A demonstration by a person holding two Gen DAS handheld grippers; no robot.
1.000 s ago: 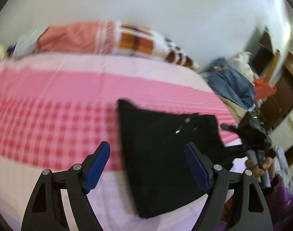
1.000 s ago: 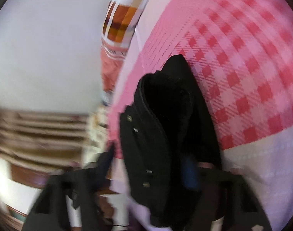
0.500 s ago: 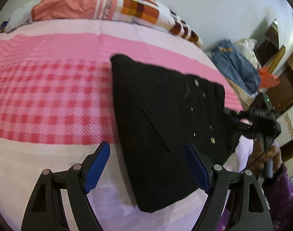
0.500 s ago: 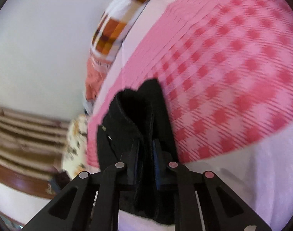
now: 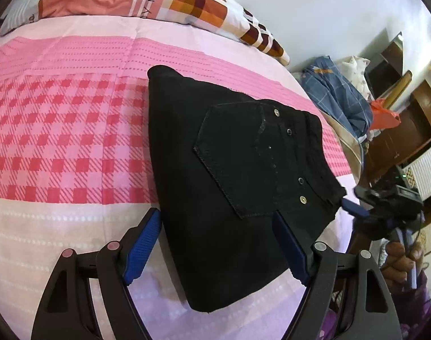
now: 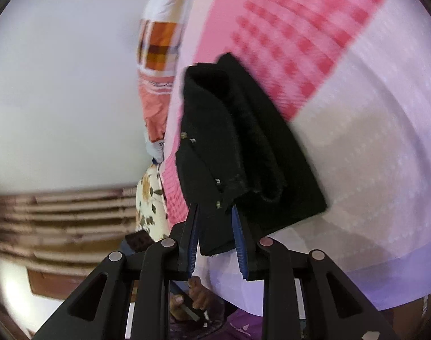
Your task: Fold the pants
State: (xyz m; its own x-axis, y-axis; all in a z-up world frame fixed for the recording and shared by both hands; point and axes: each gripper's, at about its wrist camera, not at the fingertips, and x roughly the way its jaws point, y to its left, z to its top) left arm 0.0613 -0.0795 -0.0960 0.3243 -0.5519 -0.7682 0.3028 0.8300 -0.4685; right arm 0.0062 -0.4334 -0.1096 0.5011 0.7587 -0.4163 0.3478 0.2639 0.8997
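Black pants (image 5: pixel 229 175) lie folded on the pink checked bedspread (image 5: pixel 59 130), back pocket and rivets facing up. My left gripper (image 5: pixel 215 243) is open and empty, hovering over the near end of the pants. In the left wrist view my right gripper (image 5: pixel 354 208) sits at the waistband corner on the right. In the right wrist view the right gripper (image 6: pixel 215 226) has its blue pads around the waistband edge of the pants (image 6: pixel 243 153), the jaws part open with a gap to the cloth.
A pink and orange patterned pillow (image 5: pixel 147 2) lies along the far edge of the bed by the white wall. A pile of blue and white clothes (image 5: pixel 337 96) and wooden furniture (image 5: pixel 408 130) stand beyond the bed's right side.
The right gripper's jaws have opened from their tight hold on the waistband. The pants now lie flat on the bed. The left gripper stayed open and moved closer.
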